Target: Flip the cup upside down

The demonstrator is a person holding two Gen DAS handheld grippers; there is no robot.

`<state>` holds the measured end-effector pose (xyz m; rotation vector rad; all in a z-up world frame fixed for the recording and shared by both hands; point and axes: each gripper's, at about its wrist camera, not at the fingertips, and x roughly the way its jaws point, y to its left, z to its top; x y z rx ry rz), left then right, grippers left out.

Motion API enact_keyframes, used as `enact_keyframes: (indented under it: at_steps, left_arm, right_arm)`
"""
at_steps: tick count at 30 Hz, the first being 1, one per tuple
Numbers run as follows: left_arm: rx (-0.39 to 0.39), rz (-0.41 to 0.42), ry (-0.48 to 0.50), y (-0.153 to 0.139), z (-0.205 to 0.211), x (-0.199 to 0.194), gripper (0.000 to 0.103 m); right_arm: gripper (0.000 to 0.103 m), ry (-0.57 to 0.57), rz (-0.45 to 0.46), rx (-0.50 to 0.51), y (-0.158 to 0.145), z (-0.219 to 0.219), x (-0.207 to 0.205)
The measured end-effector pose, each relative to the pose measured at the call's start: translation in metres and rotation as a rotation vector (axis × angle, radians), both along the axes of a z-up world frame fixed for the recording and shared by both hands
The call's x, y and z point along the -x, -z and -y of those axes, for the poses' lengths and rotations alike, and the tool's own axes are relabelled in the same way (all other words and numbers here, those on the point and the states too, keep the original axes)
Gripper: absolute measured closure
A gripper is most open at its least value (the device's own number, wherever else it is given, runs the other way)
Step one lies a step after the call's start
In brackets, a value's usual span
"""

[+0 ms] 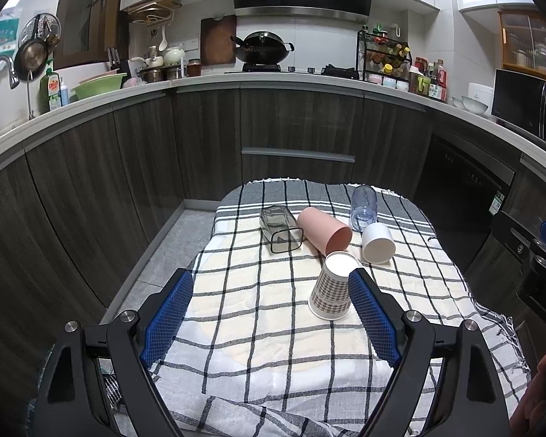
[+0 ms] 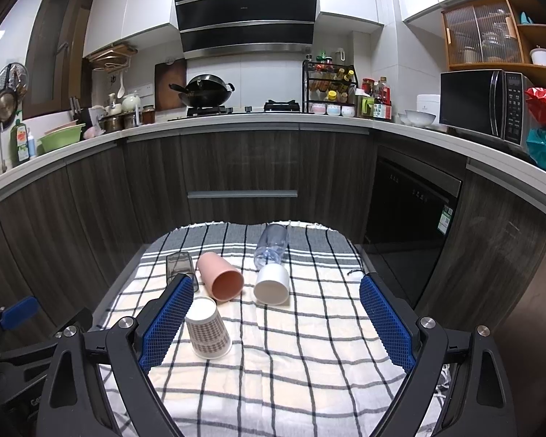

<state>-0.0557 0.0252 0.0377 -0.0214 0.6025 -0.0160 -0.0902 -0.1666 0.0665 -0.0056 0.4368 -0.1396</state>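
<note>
A plaid paper cup (image 1: 331,287) stands upside down on the checked cloth (image 1: 265,313), just left of my left gripper's right finger; it also shows in the right wrist view (image 2: 207,327). Behind it lie on their sides a pink cup (image 1: 324,231), a white cup (image 1: 378,242), a smoky clear square cup (image 1: 278,227) and a bluish clear cup (image 1: 363,207). My left gripper (image 1: 271,304) is open and empty above the cloth. My right gripper (image 2: 276,311) is open and empty, with the paper cup beside its left finger. The pink cup (image 2: 222,278) and white cup (image 2: 272,286) lie ahead.
The cloth covers a small table in front of dark kitchen cabinets (image 1: 295,127). The floor (image 1: 163,255) lies to the left. The left gripper's body shows at the far left in the right wrist view (image 2: 18,349). A dishwasher front (image 2: 411,218) is to the right.
</note>
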Motion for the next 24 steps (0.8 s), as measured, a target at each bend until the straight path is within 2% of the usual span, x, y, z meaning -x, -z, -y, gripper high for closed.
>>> enact_keyframes:
  at_steps: [13,24]
  left_arm:
    - [0.004,0.002,0.008,-0.0013,0.0006,0.0002,0.016]
    - [0.007,-0.034,-0.004,0.0056,-0.0011,-0.0046,0.015]
  right_arm:
    - [0.01,0.001,-0.001,-0.003,0.0017,0.0004,-0.0005]
    - [0.01,0.003,-0.004,-0.002,0.002,0.0008,-0.0005]
